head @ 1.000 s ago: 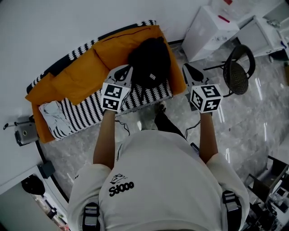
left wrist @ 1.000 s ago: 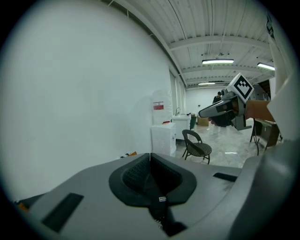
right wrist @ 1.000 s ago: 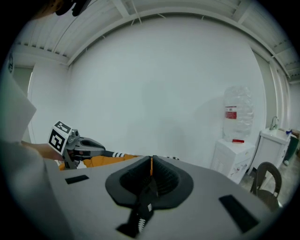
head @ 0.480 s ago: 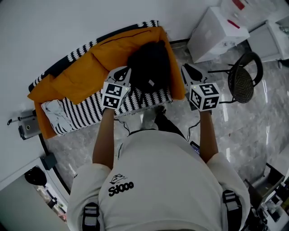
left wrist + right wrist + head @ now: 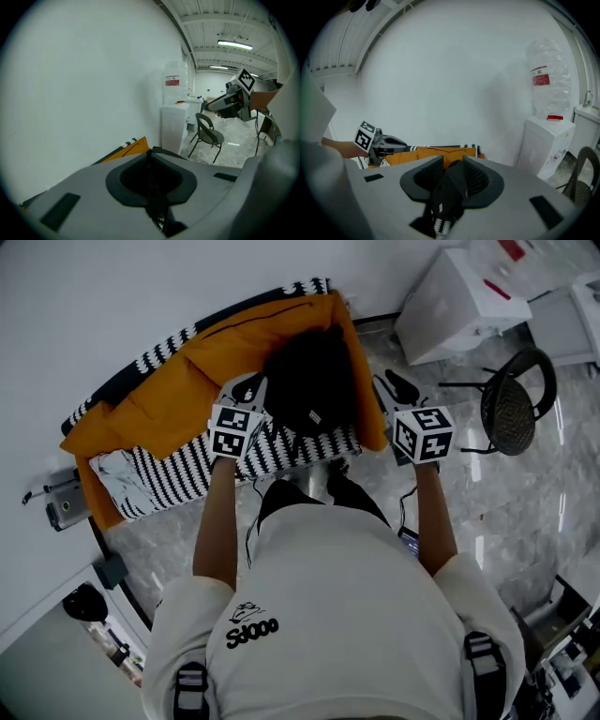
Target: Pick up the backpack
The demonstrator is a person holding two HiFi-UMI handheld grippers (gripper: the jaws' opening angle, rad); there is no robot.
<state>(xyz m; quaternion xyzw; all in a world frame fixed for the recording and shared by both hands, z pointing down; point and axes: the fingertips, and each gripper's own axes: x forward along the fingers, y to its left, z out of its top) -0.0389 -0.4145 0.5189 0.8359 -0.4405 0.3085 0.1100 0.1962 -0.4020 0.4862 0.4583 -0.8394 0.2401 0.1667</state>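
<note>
The black fabric backpack (image 5: pixel 314 381) lies on the orange-cushioned sofa with a black-and-white striped cover (image 5: pixel 178 479), against its back cushions. The left tongs (image 5: pixel 247 385) are closed and empty, just beside the backpack. The right tongs (image 5: pixel 392 385) have just been opening. Their jaws stand apart and grip nothing, with the backpack showing beyond the gap.

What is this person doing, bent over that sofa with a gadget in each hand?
A person stands over an orange-cushioned sofa with a black-and-white striped cover, holding a two-jaw gripper in each hand. Both reach toward the black fabric backpack lying on the seat, one on either side of it. The left gripper is shut and empty. The right gripper has just been opening its jaws, with nothing gripped between them. The backpack has not been lifted yet.
</note>
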